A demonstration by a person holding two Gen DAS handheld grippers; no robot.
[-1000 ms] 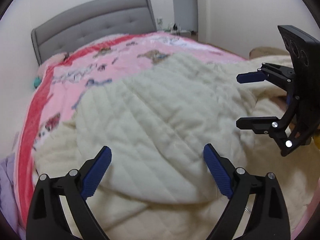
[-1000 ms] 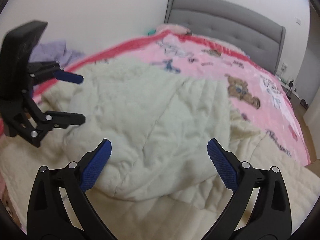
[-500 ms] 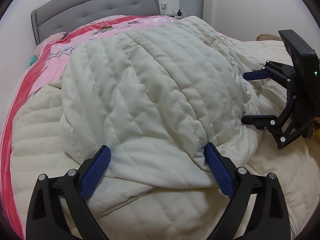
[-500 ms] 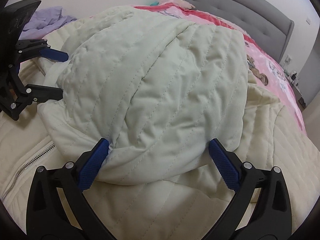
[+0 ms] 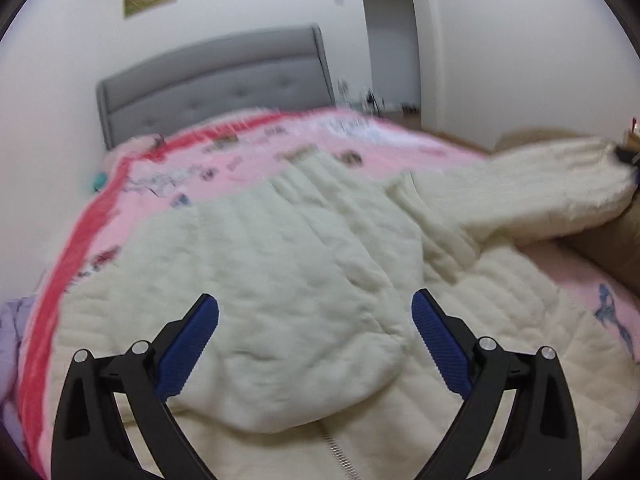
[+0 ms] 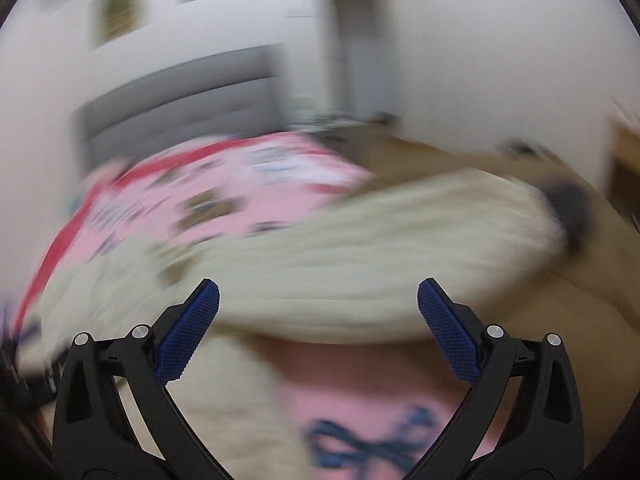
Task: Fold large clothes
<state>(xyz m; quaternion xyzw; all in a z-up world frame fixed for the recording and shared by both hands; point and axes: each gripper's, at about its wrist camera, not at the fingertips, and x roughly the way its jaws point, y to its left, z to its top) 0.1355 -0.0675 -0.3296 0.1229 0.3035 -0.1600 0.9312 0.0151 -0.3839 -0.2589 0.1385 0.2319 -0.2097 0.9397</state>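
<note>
A cream quilted coat (image 5: 288,280) lies spread on the bed with its hood lying over the body and a zipper (image 5: 334,448) showing near the front. One sleeve (image 5: 532,196) stretches out to the right toward the bed's edge. My left gripper (image 5: 316,332) hovers open above the hood, holding nothing. The right wrist view is heavily blurred: the same sleeve (image 6: 380,248) runs across it, with a dark cuff (image 6: 568,204) at its far right end. My right gripper (image 6: 318,324) is open and empty just in front of that sleeve.
The bed carries a pink printed blanket (image 5: 248,152) with a red border (image 5: 80,240), below a grey padded headboard (image 5: 216,80). A purple cloth (image 5: 10,320) lies at the left edge. A tan cushion or furniture (image 5: 600,240) sits to the right. A doorway (image 5: 392,32) opens behind.
Both grippers have pulled back and up from the hood, which now lies flat. The right gripper has left the left view and swung right toward the sleeve, blurring its view.
</note>
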